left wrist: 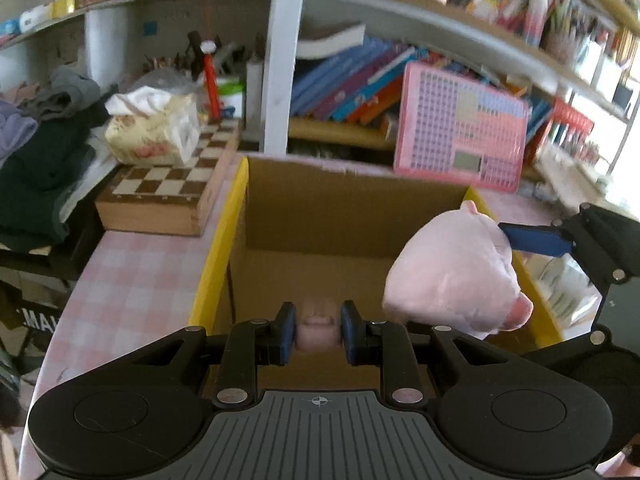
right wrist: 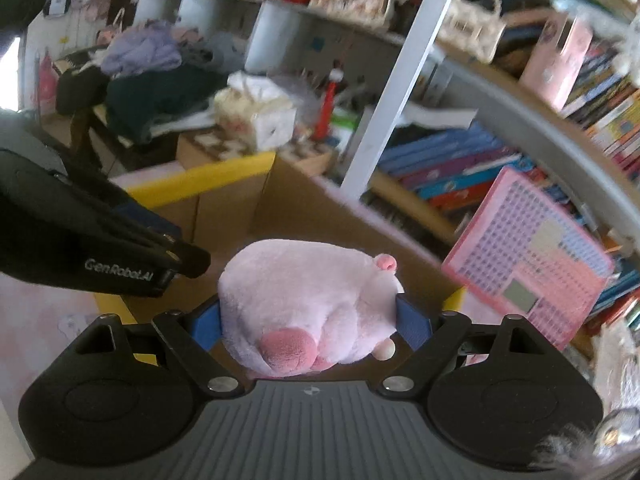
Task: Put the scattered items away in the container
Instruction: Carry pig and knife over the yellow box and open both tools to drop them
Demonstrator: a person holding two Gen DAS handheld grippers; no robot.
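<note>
1. At the lower centre of the left wrist view, the left gripper [left wrist: 318, 334] is clenched on a small pale pink thing [left wrist: 317, 330], too hidden to name.
2. The right gripper [right wrist: 308, 322] grasps a pink plush toy [right wrist: 304, 304] above the open cardboard box [left wrist: 320, 216], at its right wall.
3. Upper left of the box stand a chessboard case [left wrist: 160, 196] and a tissue pack [left wrist: 154, 130]; upper right leans a pink keypad toy [left wrist: 460, 132].
4. The shelves behind are blurred.
</note>
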